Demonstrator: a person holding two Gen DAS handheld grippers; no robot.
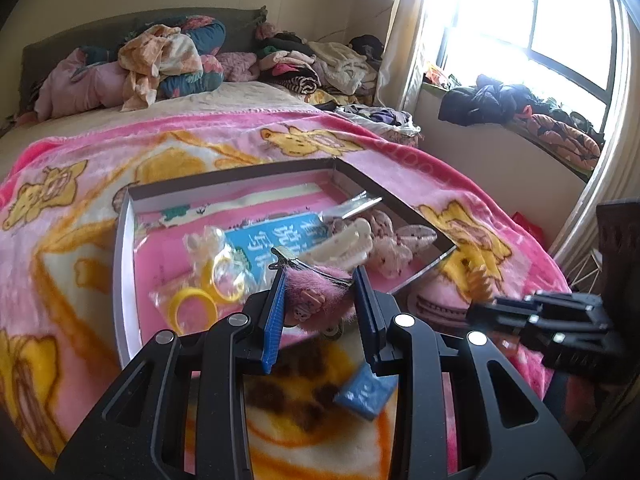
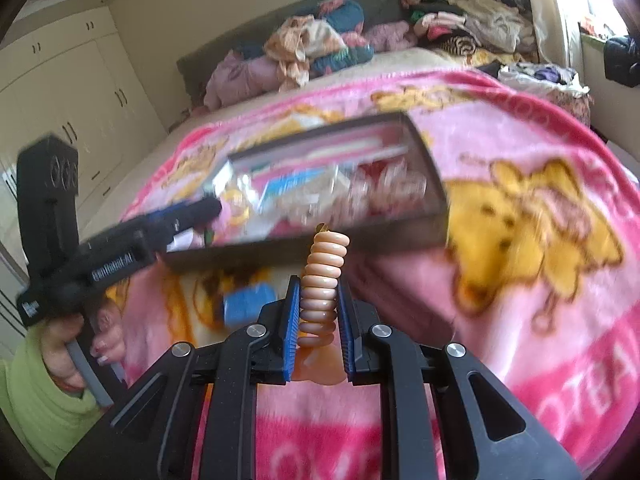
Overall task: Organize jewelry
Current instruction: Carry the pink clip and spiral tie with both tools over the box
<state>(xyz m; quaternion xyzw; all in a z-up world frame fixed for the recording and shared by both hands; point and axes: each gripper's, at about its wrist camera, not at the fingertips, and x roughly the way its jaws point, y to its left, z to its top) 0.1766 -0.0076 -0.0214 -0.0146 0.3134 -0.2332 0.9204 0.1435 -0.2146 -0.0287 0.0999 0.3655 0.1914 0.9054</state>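
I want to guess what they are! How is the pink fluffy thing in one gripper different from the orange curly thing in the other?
The pink fluffy hair clip is furry with a metal clip; the orange spiral hair tie is smooth and coiled. The clip lies crosswise, the tie stands upright. Both are gripped between blue pads.

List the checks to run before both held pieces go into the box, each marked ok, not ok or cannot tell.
1. Left tongs grip the pink fluffy clip: ok.
2. Right tongs pinch the spiral hair tie: ok, though much of the coil sticks out past the pads.
3. Box open, lying on the blanket: ok.
4. Free spot in the box: ok, its pink floor shows at the far end.
5. Nothing left outside: not ok, a blue piece lies on the blanket.
6. Right wrist view sharp: not ok, blurred.
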